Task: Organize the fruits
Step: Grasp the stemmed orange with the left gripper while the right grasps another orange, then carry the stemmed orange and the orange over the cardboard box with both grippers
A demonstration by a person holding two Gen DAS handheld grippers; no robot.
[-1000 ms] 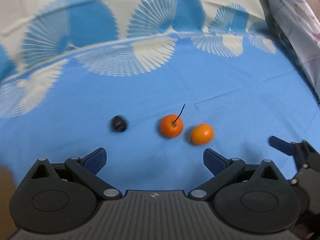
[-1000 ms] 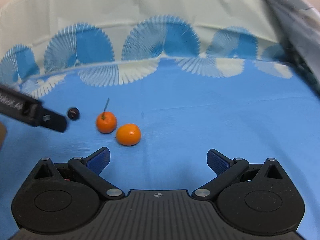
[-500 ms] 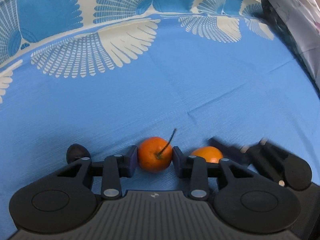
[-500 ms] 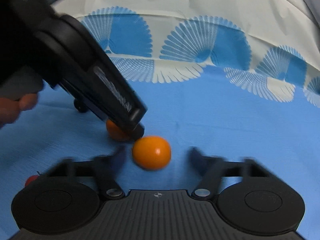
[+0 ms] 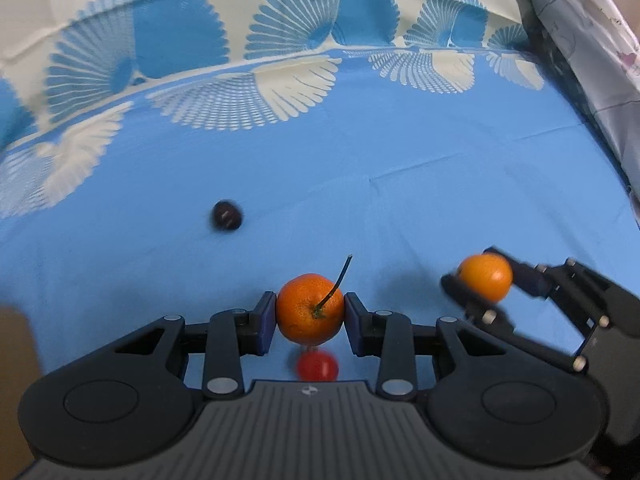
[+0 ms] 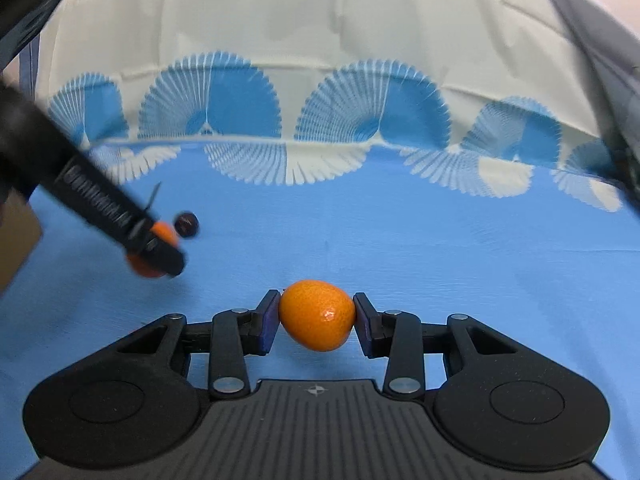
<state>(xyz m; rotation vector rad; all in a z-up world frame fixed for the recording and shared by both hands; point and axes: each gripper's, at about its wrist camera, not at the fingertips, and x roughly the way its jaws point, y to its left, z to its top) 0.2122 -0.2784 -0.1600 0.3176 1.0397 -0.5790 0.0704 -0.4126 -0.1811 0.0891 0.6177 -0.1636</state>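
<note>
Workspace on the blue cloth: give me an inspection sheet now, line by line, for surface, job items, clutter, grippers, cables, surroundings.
Surface: blue tablecloth with white fan pattern, creased, lying flat.
Job's things: stemmed orange and stemless orange, each held in a gripper; dark small fruit lying loose on the cloth; red small fruit below the stemmed orange, blurred.
Clutter: nothing seen.
Grippers: left gripper shut on the stemmed orange; right gripper shut on the stemless orange. Both pictures show motion blur.
Cables: nothing seen.
Surroundings: pale printed fabric at the far right; brown edge at the left, unidentifiable.
</note>
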